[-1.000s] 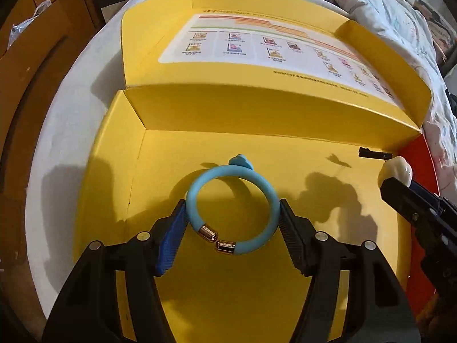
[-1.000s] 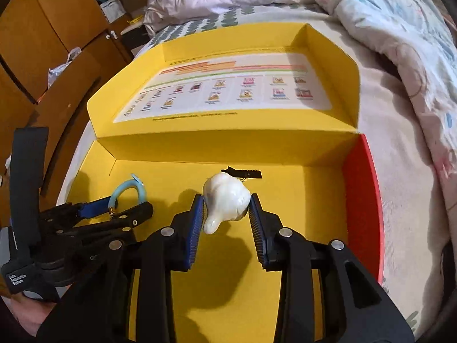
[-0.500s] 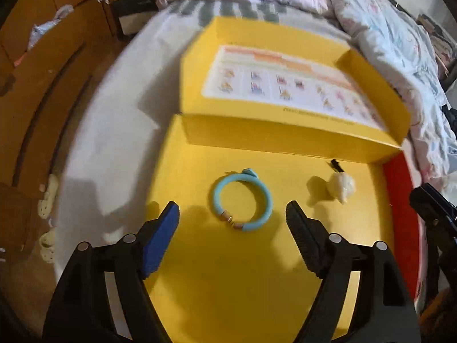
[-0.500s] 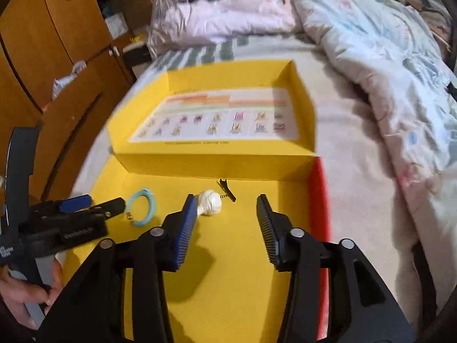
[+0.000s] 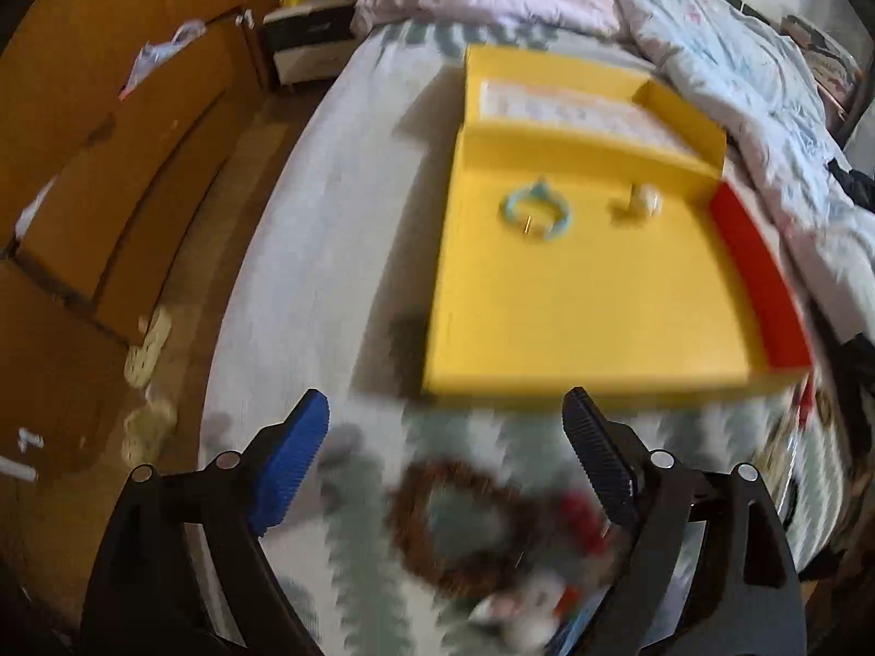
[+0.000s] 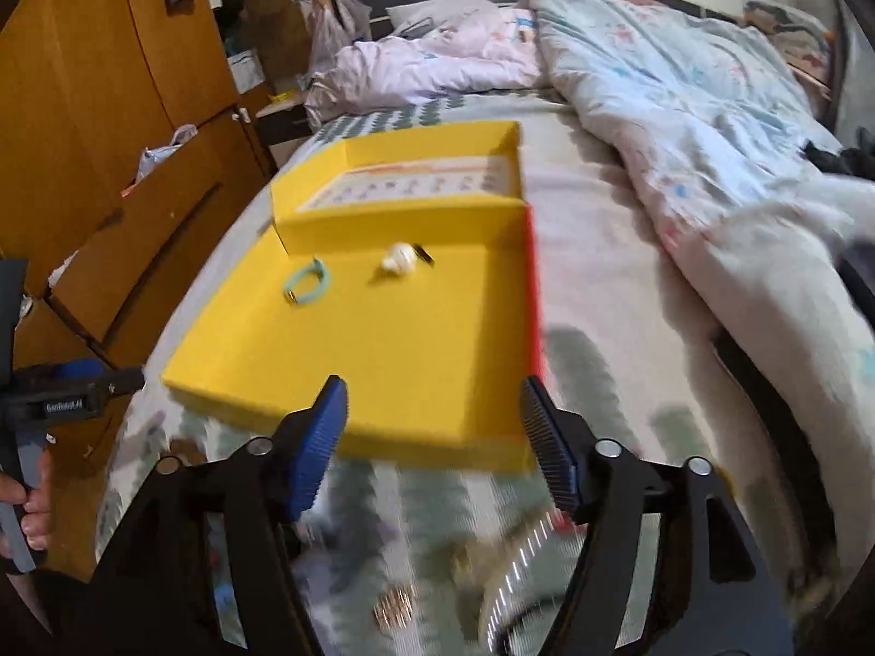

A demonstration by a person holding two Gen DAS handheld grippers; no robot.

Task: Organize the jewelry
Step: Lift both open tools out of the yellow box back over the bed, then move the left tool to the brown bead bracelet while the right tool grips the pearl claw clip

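Observation:
A yellow box tray lies on the bed. In it lie a light blue bracelet and a white pearl-like ornament with a small black clip beside it. My left gripper is open and empty, above the bed in front of the tray. A blurred brown beaded bracelet lies below it. My right gripper is open and empty at the tray's near edge. The left gripper also shows in the right wrist view.
The tray's open lid with a printed sheet stands behind it. More blurred jewelry lies on the patterned sheet near me, red pieces and a gold piece. A crumpled duvet is to the right. Wooden cupboards stand left.
Both grippers have let go of the blue bracelet and white ornament, opened wide, and pulled back and up away from the tray.

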